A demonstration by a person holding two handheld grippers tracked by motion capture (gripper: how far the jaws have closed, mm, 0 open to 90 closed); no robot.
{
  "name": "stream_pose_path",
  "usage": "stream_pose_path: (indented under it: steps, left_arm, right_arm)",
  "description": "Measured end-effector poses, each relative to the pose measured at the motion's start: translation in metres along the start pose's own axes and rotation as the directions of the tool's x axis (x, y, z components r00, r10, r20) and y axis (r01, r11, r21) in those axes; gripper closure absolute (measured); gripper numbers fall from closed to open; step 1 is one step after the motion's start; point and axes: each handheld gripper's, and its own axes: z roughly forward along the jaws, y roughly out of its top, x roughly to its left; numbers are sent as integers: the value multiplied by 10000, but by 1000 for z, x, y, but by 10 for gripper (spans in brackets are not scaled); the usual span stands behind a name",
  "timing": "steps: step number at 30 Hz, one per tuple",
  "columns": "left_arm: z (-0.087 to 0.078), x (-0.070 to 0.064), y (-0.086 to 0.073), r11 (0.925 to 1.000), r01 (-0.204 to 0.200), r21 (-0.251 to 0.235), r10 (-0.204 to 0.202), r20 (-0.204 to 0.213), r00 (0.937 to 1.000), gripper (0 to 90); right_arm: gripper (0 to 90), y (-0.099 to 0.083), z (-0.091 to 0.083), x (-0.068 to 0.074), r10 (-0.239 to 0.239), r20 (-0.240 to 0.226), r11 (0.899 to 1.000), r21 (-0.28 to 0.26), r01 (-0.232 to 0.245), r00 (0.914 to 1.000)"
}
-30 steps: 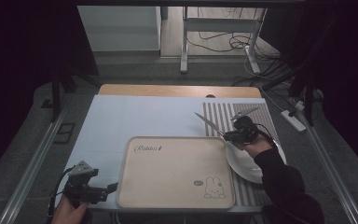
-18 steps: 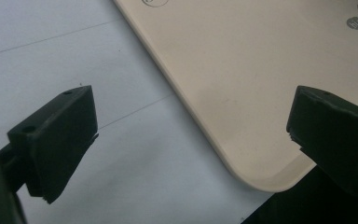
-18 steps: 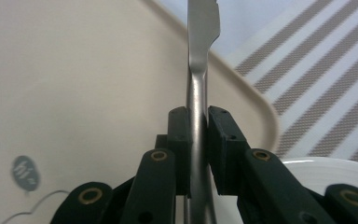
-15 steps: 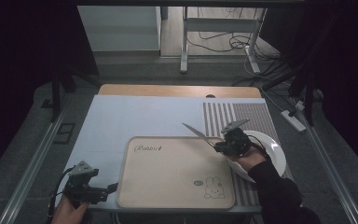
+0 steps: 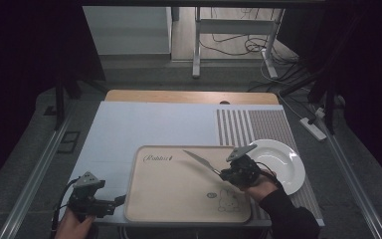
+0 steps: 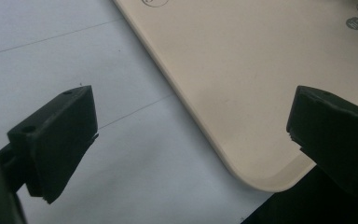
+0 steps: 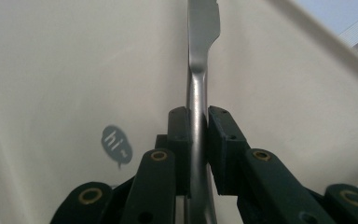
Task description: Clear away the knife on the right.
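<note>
Over the smooth beige tray [image 5: 179,194], right gripper [image 7: 198,121] clamped on a slim steel knife [image 7: 199,70], left gripper [image 6: 191,126] agape.

We clamp a metal table knife [image 7: 197,100] by its handle between our right gripper [image 7: 197,140], the two black jaws pressed against it on either side. The knife runs straight up from the jaws, its blade reaching the top edge. Beneath it lies a cream tray [image 7: 65,70] with a small grey "hi" speech bubble [image 7: 115,144] printed left of the jaws.
</note>
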Motion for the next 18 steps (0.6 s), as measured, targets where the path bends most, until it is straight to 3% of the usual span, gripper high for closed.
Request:
stream_pose_path:
  steps: [9, 16, 18]
  left_arm:
    - [0, 0, 0, 10000, -57, -6, 57, -10, 10000, 28]
    - [0, -1, 0, 9999, -109, 9, 109, -10, 9999, 28]
    - [0, -1, 0, 9999, -113, 24, 113, -11, 9999, 28]
  right_arm:
    - [804, -17, 8, 16, -57, -223, 9988, 478, 67, 9997]
    - [800, -25, 16, 25, -378, -264, 9955, 863, 400, 9989]
    - [782, -23, 15, 23, -254, -521, 9950, 948, 303, 9983]
